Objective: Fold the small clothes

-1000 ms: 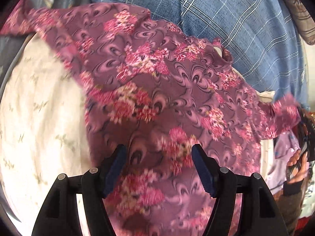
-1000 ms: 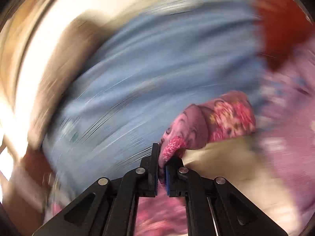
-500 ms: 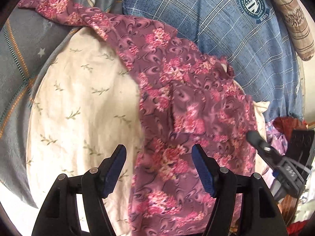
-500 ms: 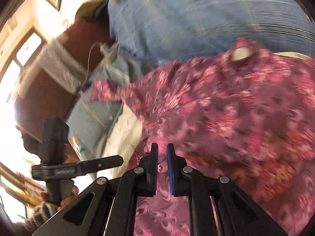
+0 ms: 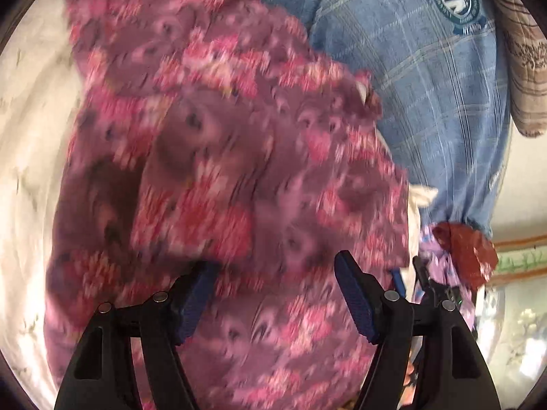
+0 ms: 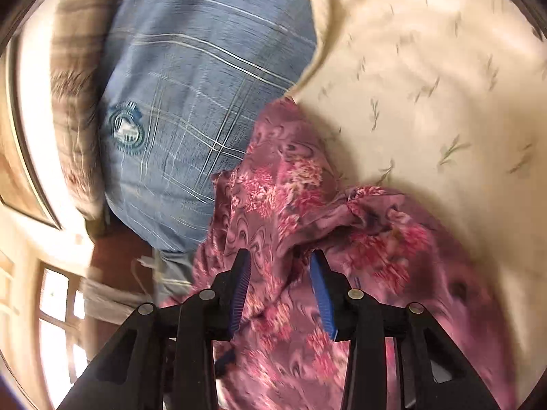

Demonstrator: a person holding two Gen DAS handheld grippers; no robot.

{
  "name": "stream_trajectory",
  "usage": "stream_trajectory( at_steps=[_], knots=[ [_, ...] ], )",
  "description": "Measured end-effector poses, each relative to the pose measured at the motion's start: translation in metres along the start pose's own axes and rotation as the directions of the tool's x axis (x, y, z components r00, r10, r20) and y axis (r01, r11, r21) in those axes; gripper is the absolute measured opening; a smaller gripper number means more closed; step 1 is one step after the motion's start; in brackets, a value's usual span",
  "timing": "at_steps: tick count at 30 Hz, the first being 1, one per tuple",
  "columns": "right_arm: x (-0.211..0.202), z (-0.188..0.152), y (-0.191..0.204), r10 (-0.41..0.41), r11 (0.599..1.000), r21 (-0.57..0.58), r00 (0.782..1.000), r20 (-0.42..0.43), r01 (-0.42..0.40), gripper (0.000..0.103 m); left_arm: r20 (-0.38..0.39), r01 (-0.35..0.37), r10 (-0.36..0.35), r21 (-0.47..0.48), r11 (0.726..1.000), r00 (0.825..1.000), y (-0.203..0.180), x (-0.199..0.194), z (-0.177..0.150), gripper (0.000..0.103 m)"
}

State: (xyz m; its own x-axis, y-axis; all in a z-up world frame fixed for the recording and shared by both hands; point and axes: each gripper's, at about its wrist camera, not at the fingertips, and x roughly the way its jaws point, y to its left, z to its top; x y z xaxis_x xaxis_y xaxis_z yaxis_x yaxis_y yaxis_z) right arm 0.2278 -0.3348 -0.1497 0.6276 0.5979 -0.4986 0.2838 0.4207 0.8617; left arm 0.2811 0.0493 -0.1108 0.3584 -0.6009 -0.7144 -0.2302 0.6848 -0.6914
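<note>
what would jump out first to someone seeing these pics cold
The purple floral garment fills most of the left wrist view and bunches up right in front of the open right gripper. Behind it lies a blue plaid pillow with a round crest, and under it a cream sheet with small leaf sprigs. The left gripper is open too, over the garment.

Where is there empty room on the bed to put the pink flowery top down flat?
The cream leaf-print sheet lies bare beyond the pink floral top, up to the blue plaid pillow; another bare strip runs along the top's other side. The pillow side is crowded: striped fabric and red cloth.
</note>
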Motion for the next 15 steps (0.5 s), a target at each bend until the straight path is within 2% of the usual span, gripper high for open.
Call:
stream_trajectory(
  at_steps=[2, 3, 4, 5, 6, 8, 10, 13, 14, 15],
  knots=[
    [0.011, 0.011, -0.013, 0.036, 0.997, 0.07, 0.998, 0.057, -0.04, 0.038, 0.039, -0.038, 0.037, 0.019, 0.999, 0.999, -0.014, 0.004, 0.019, 0.041],
    [0.018, 0.016, -0.016, 0.041, 0.994, 0.1, 0.997, 0.068, -0.048, 0.034, 0.041, -0.047, 0.046, 0.03, 0.998, 0.998, -0.023, 0.008, 0.028, 0.014],
    [0.019, 0.026, -0.016, 0.058, 0.991, 0.115, 0.994, 0.089, -0.068, 0.012, 0.045, -0.041, 0.039, 0.039, 0.998, 0.998, -0.031, 0.007, 0.038, 0.012],
    [0.011, 0.035, -0.006, 0.073, 0.994, 0.077, 0.988, 0.136, -0.084, 0.004, 0.066, -0.038, 0.034, 0.048, 0.998, 0.997, -0.038, 0.003, 0.041, 0.012],
    [-0.004, 0.043, 0.009, 0.093, 0.996, -0.009, 0.976, 0.196, -0.094, 0.004, 0.113, -0.042, 0.033, 0.083, 0.996, 0.993, -0.049, -0.005, 0.044, 0.013],
    [-0.02, 0.046, 0.032, 0.093, 0.988, -0.141, 0.969, 0.23, -0.062, 0.003, 0.141, -0.053, 0.033, 0.142, 0.989, 0.99, -0.06, -0.009, 0.042, 0.013],
    [-0.022, 0.04, 0.037, -0.002, 0.973, -0.225, 0.978, 0.207, 0.05, 0.003, 0.126, -0.086, 0.064, 0.174, 0.981, 0.99, -0.057, -0.002, 0.028, 0.013],
    [-0.01, 0.028, 0.008, -0.188, 0.953, -0.216, 0.973, 0.133, 0.213, 0.004, 0.034, -0.13, 0.127, 0.158, 0.979, 0.991, -0.028, 0.022, 0.008, 0.014],
    [-0.007, 0.026, -0.006, -0.207, 0.956, -0.193, 0.974, 0.096, 0.222, 0.004, 0.001, -0.129, 0.13, 0.139, 0.982, 0.991, -0.021, 0.025, 0.003, 0.014],
    [-0.008, 0.024, -0.014, -0.208, 0.962, -0.166, 0.975, 0.078, 0.218, 0.005, -0.004, -0.093, 0.094, 0.115, 0.989, 0.996, -0.011, 0.023, -0.001, 0.015]
  ],
)
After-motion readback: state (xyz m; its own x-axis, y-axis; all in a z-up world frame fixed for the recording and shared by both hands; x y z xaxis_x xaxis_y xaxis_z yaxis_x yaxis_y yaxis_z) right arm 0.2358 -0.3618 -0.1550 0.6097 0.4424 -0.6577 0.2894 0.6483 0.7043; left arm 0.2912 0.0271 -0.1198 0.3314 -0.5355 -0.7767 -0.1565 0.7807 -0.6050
